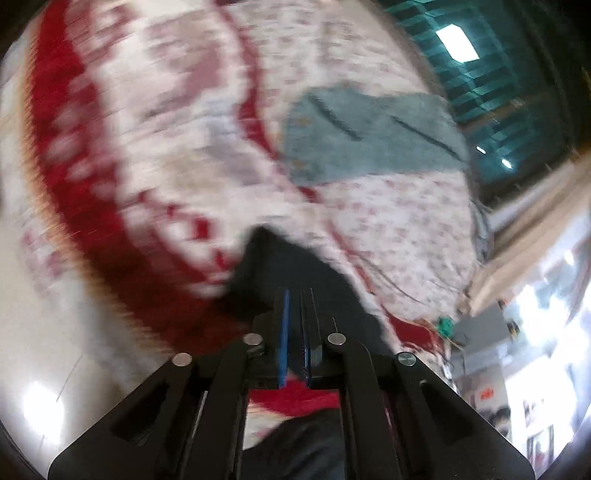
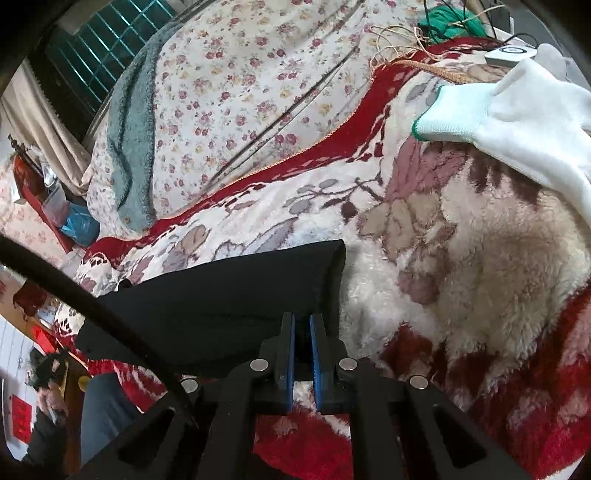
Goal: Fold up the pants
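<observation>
The black pants (image 2: 236,295) lie on a fluffy red and white blanket (image 2: 480,266). In the right wrist view my right gripper (image 2: 302,321) is shut on the pants near their hemmed edge, black cloth pinched between the blue pads. In the left wrist view, which is blurred by motion, my left gripper (image 1: 297,295) is shut on the black pants (image 1: 291,266), which bunch up in front of the fingers. A white-gloved hand (image 2: 517,110) reaches in at the upper right of the right wrist view.
A floral quilt (image 2: 258,92) covers the bed beyond the blanket, with a grey-blue towel (image 2: 129,147) on it, which also shows in the left wrist view (image 1: 369,136). Cords and a green bundle (image 2: 454,18) lie at the far edge. A dark cable (image 2: 110,314) crosses the lower left.
</observation>
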`<state>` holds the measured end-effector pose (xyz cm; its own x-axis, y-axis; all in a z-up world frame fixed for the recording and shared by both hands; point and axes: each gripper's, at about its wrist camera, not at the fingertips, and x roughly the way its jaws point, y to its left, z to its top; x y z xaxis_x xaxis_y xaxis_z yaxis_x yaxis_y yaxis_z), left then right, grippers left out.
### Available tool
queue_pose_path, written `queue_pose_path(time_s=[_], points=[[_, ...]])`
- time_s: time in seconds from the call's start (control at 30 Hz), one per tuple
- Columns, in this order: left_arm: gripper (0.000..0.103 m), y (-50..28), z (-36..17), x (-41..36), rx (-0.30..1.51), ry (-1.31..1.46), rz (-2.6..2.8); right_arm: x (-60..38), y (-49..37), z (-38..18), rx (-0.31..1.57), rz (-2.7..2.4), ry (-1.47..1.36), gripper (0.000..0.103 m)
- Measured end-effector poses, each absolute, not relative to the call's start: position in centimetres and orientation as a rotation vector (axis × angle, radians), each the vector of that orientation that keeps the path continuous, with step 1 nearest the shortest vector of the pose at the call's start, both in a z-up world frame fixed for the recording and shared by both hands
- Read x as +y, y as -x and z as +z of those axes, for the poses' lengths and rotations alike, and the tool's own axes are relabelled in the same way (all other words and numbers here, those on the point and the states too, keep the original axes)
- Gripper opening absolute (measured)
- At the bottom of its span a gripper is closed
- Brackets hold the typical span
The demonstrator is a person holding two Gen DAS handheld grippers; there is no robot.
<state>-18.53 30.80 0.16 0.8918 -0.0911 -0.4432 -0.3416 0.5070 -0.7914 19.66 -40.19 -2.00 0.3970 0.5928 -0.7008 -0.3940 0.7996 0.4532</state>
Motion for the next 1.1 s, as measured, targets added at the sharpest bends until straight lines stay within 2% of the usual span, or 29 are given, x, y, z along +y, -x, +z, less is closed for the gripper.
queue_pose_path(time_s=[0.17, 0.3, 0.43, 0.57, 0.63, 0.8, 0.93, 1.0, 1.1], points=[[0.004, 11.1, 4.2, 26.5, 0.482, 0.953, 0.025, -40.0, -19.6, -3.3, 1.032, 0.603, -0.22, 0.007], [0.004, 5.4, 0.5, 23.6, 0.716, 0.852, 0.103, -39.4, -19.4, -3.0, 1.05, 0.563, -0.172, 0.007], [0.004, 6.6, -3.9, 22.5, 0.862, 0.793, 0.147, -39.1, -19.0, -2.1, 1.045, 0.49, -0.065, 0.007], [0.002, 9.5, -5.8, 24.0, 0.818, 0.907, 0.091, -38.8, -18.9, -0.7, 1.021, 0.269, 0.104, 0.009], [0.002, 9.7, -5.9, 24.1, 0.812, 0.92, 0.086, -38.1, -18.8, 0.8, 0.969, 0.249, 0.084, 0.011], [0.002, 9.0, -5.1, 23.0, 0.83, 0.851, 0.129, -33.3, -18.7, 1.8, 0.979, 0.516, -0.029, 0.029], [0.002, 9.2, -5.6, 23.5, 0.811, 0.907, 0.124, -33.0, -18.5, -3.3, 1.159, 0.494, 0.027, 0.031], [0.002, 9.4, -5.0, 23.2, 0.797, 0.9, 0.125, -34.0, -16.8, -3.3, 1.063, 0.525, 0.026, 0.031], [0.004, 8.9, -2.3, 21.1, 0.73, 0.857, 0.055, -35.7, -16.7, -1.9, 1.046, 0.541, -0.043, 0.03]])
